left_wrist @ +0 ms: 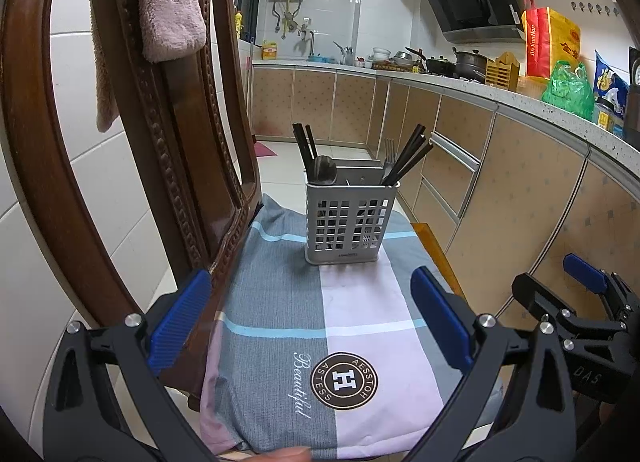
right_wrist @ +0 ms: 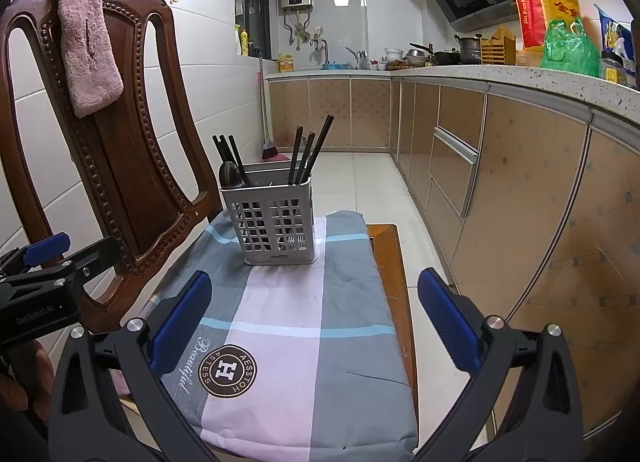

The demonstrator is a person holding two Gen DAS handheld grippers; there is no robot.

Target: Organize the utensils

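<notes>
A grey perforated utensil caddy [left_wrist: 347, 222] [right_wrist: 276, 220] stands on a checked cushion [left_wrist: 320, 326] [right_wrist: 304, 326] on a wooden chair. It holds black chopsticks [left_wrist: 408, 160] [right_wrist: 306, 152] on the right side, more chopsticks and a dark spoon [left_wrist: 323, 170] [right_wrist: 231, 175] on the left side, and a fork [left_wrist: 390, 152] at the back. My left gripper [left_wrist: 310, 302] is open and empty, short of the caddy. My right gripper [right_wrist: 314, 304] is open and empty, also short of it. Each gripper shows at the other view's edge.
The carved chair back [left_wrist: 168, 142] [right_wrist: 132, 134] with a pink towel [left_wrist: 168, 2] [right_wrist: 88, 38] rises at the left. Kitchen cabinets and a crowded counter [left_wrist: 520, 102] [right_wrist: 520, 74] run along the right. Tiled floor [right_wrist: 360, 182] lies beyond the chair.
</notes>
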